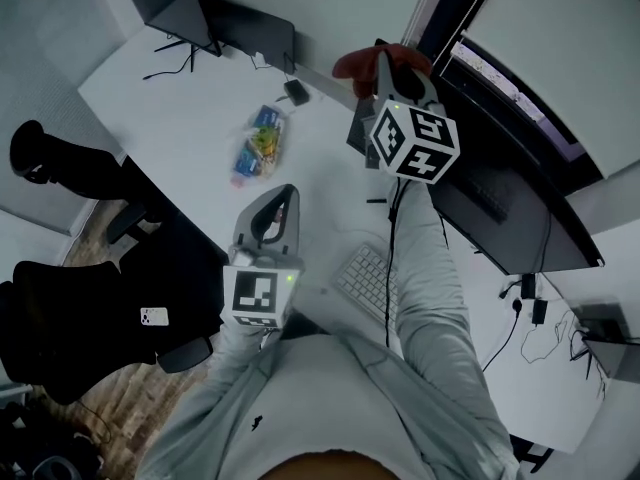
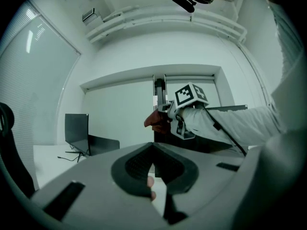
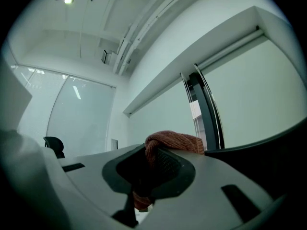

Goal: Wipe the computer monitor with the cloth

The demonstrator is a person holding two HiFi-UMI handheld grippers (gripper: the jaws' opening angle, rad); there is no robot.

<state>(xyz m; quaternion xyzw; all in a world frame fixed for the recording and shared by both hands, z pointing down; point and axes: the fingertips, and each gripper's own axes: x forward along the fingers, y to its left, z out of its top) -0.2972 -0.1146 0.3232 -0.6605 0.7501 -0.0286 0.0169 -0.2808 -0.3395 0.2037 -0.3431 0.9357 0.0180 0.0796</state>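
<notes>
The big dark monitor [image 1: 500,193] stands at the right of the white desk [image 1: 180,118]. My right gripper [image 1: 386,66] is raised at the monitor's far top corner and is shut on a rust-red cloth [image 1: 357,63]. In the right gripper view the cloth [image 3: 173,140] bunches over the jaws of that gripper [image 3: 153,153], with the monitor's dark edge [image 3: 271,159] just to the right. My left gripper [image 1: 288,196] hangs lower over the desk, shut with nothing in it. In the left gripper view, past its own closed jaws [image 2: 153,150], the cloth [image 2: 153,120] shows in the right gripper [image 2: 168,113].
A white keyboard [image 1: 366,280] lies in front of the monitor. On the desk's middle sits a clear bag of coloured packets [image 1: 258,146]. Two more dark screens [image 1: 172,6] stand at the far end. Black office chairs [image 1: 80,298] are to the left, off the desk's edge.
</notes>
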